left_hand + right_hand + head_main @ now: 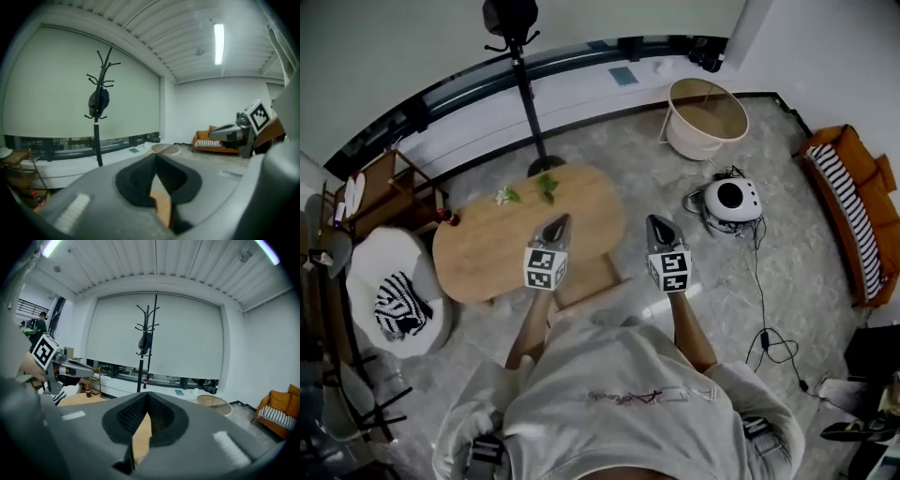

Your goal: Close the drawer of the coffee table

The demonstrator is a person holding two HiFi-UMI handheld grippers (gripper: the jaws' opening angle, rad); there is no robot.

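Drawer [589,277] is a shallow box of pale, smooth wood. It's sticking out of the near long side of the oval light-wood coffee table [483,248], open toward the person, so not shut yet. The grey plastic left gripper [560,221] hangs over the table edge just left of it. Its black pads are pressed together at the tips with nothing between them. The matching right gripper [654,223] is over the speckled grey stone floor [787,272] just to the right, ribbed pads also pressed together and empty. A few green leafy sprigs [546,185] lie on the tabletop, and a skinny black coat stand [522,89] stands behind.
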